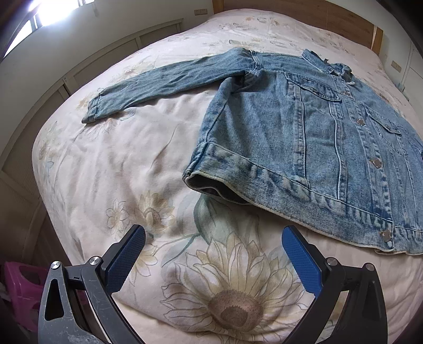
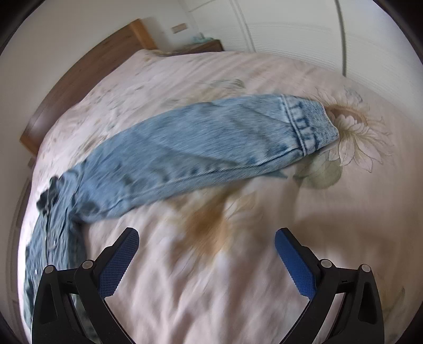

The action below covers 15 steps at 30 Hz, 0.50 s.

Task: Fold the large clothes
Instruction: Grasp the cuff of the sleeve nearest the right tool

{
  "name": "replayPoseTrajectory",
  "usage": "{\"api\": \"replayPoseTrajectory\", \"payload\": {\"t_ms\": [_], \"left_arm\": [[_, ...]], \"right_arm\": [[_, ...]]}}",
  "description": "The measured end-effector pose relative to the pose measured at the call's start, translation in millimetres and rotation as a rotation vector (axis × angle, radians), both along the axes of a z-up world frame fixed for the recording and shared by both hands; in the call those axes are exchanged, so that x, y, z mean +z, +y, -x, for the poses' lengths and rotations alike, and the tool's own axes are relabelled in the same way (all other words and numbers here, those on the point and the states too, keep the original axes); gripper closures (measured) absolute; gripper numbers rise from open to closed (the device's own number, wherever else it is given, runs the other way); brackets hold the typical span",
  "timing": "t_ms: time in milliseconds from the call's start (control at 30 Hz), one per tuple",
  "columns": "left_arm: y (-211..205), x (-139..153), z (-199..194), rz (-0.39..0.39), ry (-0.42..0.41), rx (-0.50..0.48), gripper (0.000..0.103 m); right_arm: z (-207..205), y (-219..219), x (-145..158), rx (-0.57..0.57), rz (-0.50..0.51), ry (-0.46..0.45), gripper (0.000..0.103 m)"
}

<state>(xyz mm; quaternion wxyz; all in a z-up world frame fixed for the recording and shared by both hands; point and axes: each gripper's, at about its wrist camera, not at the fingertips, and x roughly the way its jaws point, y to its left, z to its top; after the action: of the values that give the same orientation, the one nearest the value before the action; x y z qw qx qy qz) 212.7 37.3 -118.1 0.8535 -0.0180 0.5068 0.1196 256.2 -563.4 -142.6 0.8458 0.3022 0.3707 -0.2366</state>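
Bedroom, with bed (image 1: 111, 164) lying under pale cover printed with large flowers; wooden headboard (image 1: 312, 16) standing at far end, beyond both grippers.

Left gripper (image 1: 212, 255) hovering over bare cover, blue-padded fingers (image 1: 125, 260) spread wide, gripping nothing. Printed flower (image 1: 235, 288) showing directly beneath the gap between the fingers. Denim jacket (image 1: 317, 132) lying front side up ahead and to the right of this gripper, apart from it, buttons (image 1: 375, 162) showing down the front. Hem corner (image 1: 208, 182) sitting nearest, just ahead of the right finger and slightly lifted, dark inside showing. One sleeve (image 1: 164, 79) stretching away ahead and to the left, cuff resting flat on the cover. Pink plastic item (image 1: 23, 285) sitting low at far left, off the bed; kind not discernible.

Right gripper (image 2: 206, 254) likewise hovering above the cover, fingers (image 2: 119, 262) standing wide apart, carrying nothing. View blurring heavily. Other sleeve (image 2: 185, 150) lying ahead of this gripper, running from lower left to upper right, cuff (image 2: 309, 124) ending ahead and to the right, resting against another printed flower (image 2: 354, 132). Jacket body bunching at far left of this gripper. Not touching the denim.
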Motion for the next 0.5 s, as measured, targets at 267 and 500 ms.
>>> {"api": "replayPoseTrajectory", "payload": {"t_ms": [267,500], "left_arm": [[-10,-12,-13,-0.004,0.037,-0.014,0.001],[-12,-15,-20,0.003,0.045,-0.017,0.001]], "right_arm": [[-20,-47,-3,-0.050,-0.033,-0.092,0.001],[-30,-89,-6,-0.143,-0.130,-0.210,0.008]]}}
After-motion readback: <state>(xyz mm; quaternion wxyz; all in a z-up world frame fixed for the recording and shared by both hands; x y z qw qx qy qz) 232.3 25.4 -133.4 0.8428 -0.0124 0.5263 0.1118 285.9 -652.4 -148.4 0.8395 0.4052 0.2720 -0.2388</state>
